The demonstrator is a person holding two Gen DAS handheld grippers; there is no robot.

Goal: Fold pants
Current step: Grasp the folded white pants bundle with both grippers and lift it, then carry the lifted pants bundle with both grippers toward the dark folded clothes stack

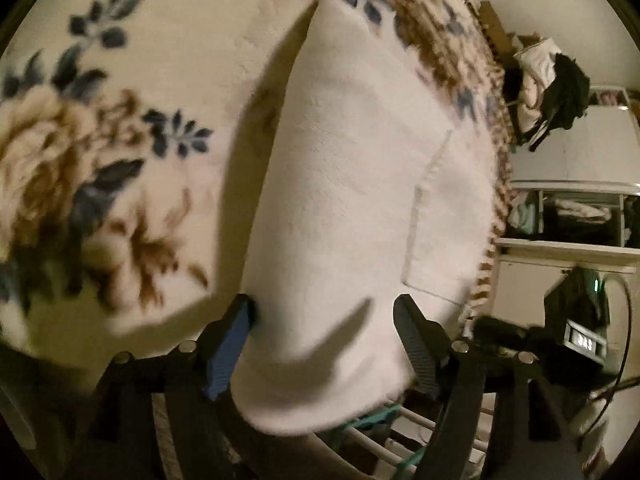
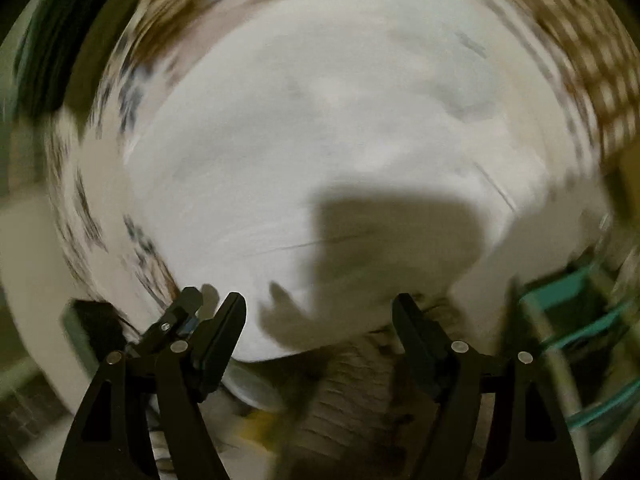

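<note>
Pants lie flat on the flowered blanket that covers the bed — white, soft-looking, with a stitched pocket facing up. In the left wrist view they run lengthwise away from us along the blanket's right edge, and their near end hangs a little past the blanket's near edge, over some white slats.

Our left claw is spread wide, one finger on each side of that near end; whether the fingers touch the cloth we cannot tell, and nothing is pinched between them. A white shelf unit with dark clothes piled on top stands beyond the right edge.

Our right claw is also spread wide and holds nothing. Its view is badly blurred — we make out the pants as a broad white patch ahead, with the claw's shadow across them.
</note>
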